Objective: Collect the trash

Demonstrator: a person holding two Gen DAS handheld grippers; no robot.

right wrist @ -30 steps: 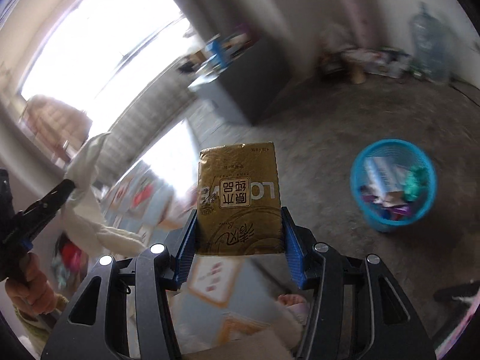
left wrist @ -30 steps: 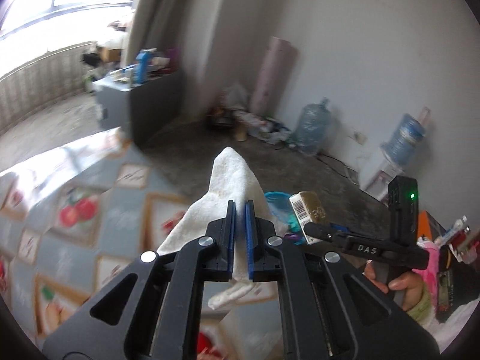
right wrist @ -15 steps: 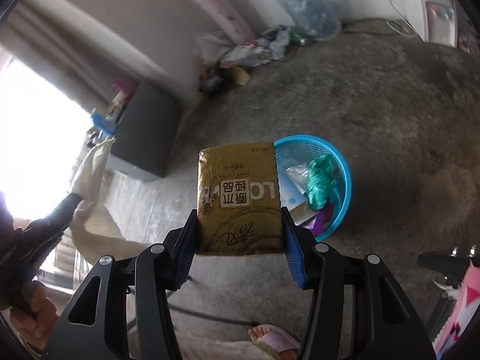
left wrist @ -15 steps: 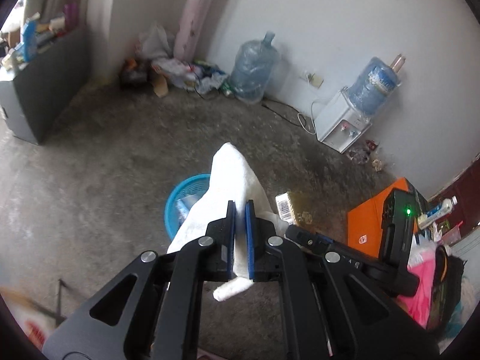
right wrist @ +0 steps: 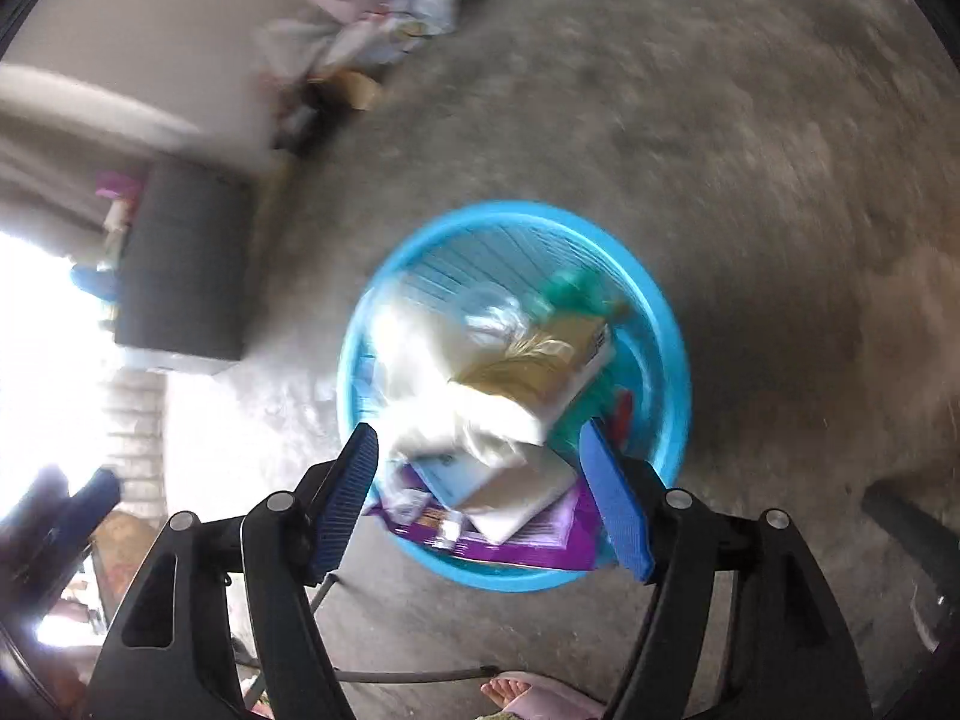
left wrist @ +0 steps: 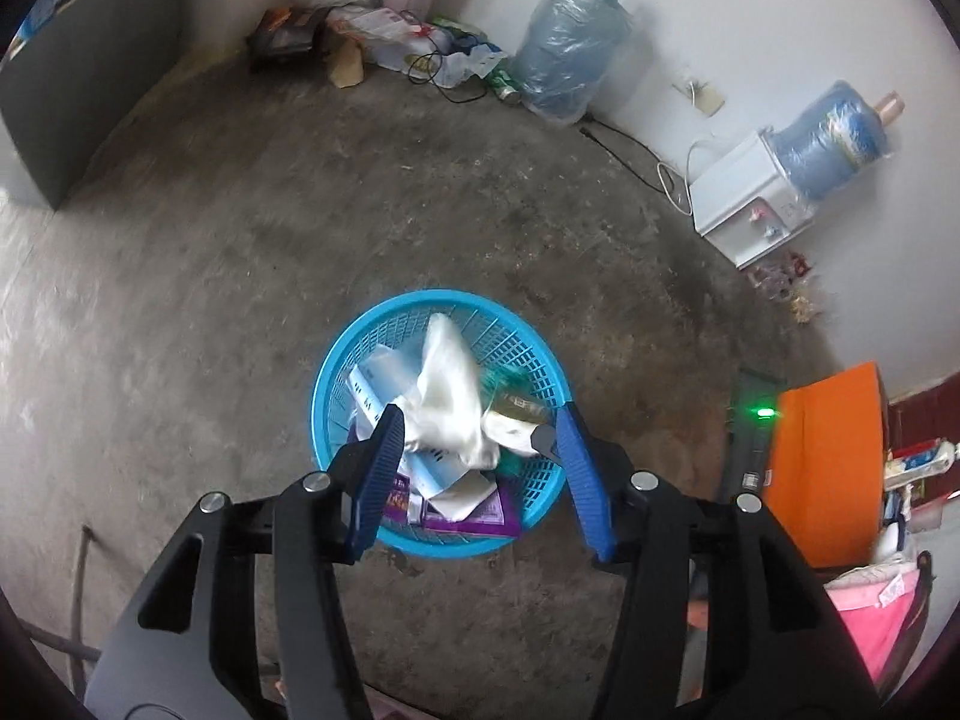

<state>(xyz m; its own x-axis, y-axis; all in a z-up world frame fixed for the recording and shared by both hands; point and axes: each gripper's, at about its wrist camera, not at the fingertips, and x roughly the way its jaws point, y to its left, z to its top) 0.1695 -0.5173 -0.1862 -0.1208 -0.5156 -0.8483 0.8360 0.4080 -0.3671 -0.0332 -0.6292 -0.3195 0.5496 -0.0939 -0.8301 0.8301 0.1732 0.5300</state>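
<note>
Both grippers, left (left wrist: 477, 450) and right (right wrist: 480, 480), opening empty above round blue plastic mesh basket (left wrist: 336, 372); crumpled white tissue (left wrist: 447, 396), light and soft, pinches anywhere.

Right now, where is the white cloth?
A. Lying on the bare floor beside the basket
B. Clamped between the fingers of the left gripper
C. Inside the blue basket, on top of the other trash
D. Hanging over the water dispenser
C. The white cloth lies within the rim of the blue basket, on top of paper and packets, while the left gripper has its jaws opening with nothing pressed between them.
</note>
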